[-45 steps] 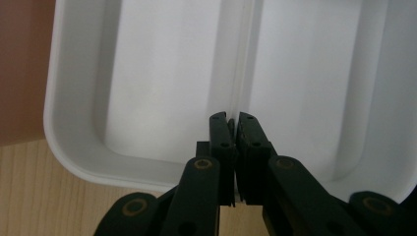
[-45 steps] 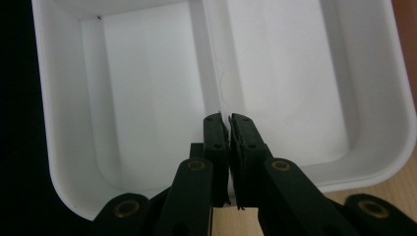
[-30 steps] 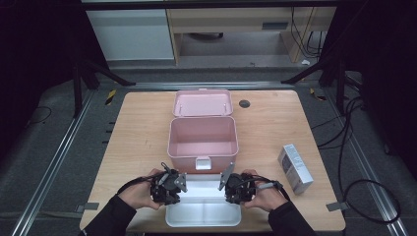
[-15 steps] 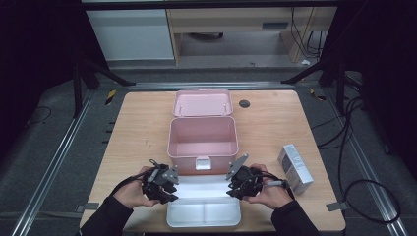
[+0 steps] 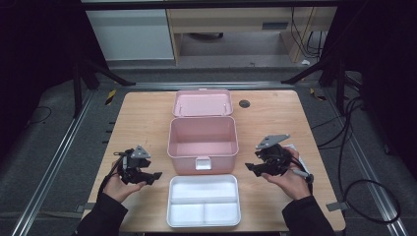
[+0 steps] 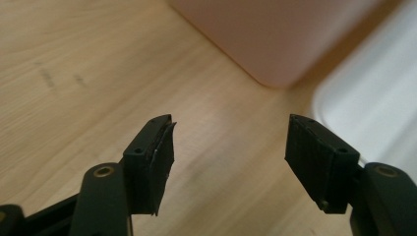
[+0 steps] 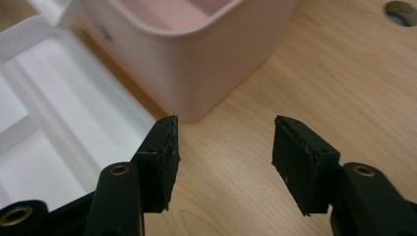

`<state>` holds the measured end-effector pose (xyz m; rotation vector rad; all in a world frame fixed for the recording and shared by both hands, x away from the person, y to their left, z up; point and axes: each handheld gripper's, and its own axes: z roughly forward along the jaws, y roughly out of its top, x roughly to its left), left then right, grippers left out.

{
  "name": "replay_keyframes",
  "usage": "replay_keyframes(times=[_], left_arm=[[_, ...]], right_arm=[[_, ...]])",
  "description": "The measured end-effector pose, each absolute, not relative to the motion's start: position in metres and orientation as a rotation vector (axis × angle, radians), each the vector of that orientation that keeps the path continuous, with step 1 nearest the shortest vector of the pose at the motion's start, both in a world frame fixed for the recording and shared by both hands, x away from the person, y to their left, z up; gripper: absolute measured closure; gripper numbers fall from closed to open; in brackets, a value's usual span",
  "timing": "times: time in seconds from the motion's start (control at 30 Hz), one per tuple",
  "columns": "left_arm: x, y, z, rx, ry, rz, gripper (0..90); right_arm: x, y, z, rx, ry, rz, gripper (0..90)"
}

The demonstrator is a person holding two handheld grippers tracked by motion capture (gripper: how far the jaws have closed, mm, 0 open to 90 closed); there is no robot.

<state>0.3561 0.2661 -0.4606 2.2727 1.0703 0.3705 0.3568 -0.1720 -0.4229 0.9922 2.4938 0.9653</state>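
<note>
Pink box point(image 5: 203, 142) open, frame centre | white tray point(image 5: 204, 199) below it on counter point(image 5: 137, 123) | left hand-held gripper point(image 5: 147, 176) released, empty | right hand-held gripper point(image 5: 253, 167) released, empty | step: likely between grasps | next: pick a target, approach it.

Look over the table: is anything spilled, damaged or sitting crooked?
Nothing stands out. The pink box sits square with its lid open, the white tray lies straight before it, and both tongs, left and right, are open and empty.
</note>
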Motion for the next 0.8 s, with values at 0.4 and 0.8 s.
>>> replay_keyframes(times=[0.4,0.8], left_arm=[[0.363,0.282,-0.463,2.148,1.230,0.444,31.7],[0.363,0.281,-0.464,2.163,1.230,0.446,32.1]], right_arm=[[0.366,-0.233,-0.418,1.346,2.220,0.890,31.4],[0.372,-0.260,-0.442,1.551,2.218,0.700,29.7]])
